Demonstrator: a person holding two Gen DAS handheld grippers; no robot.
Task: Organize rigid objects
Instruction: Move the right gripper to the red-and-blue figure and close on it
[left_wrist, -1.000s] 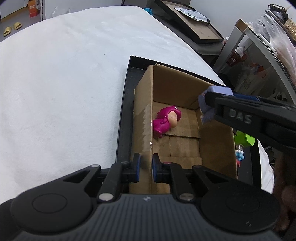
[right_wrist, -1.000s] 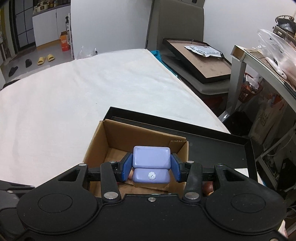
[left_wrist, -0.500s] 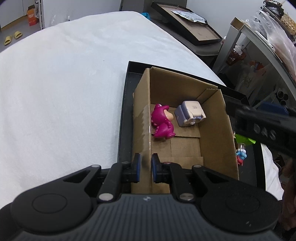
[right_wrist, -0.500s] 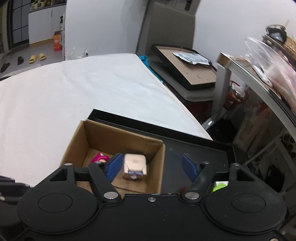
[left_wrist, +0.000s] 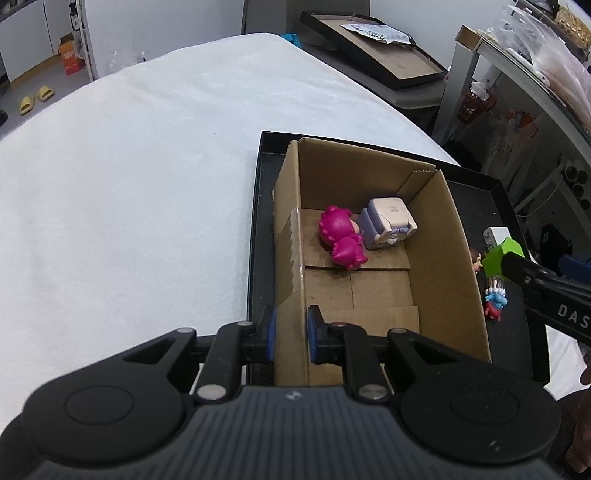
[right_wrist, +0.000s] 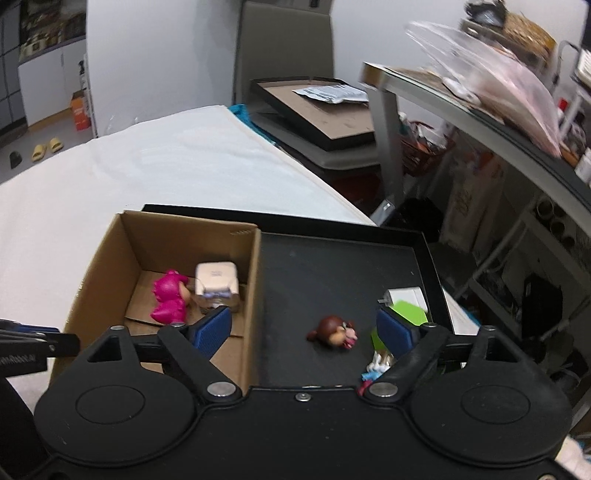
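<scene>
An open cardboard box stands in a black tray. Inside it lie a magenta figure and a lavender block toy, side by side near the far wall. My left gripper is shut on the box's near left wall. My right gripper is open and empty above the tray, right of the box; its arm shows in the left wrist view. A brown monkey figure lies on the tray between its jaws.
On the tray's right side lie a green block, a white piece and a small blue and red figure. White cloth covers the table. A metal shelf stands at the right.
My right gripper opened and dropped the lavender block toy into the box beside the magenta figure, then moved right over the tray. My left gripper stayed on the box wall.
</scene>
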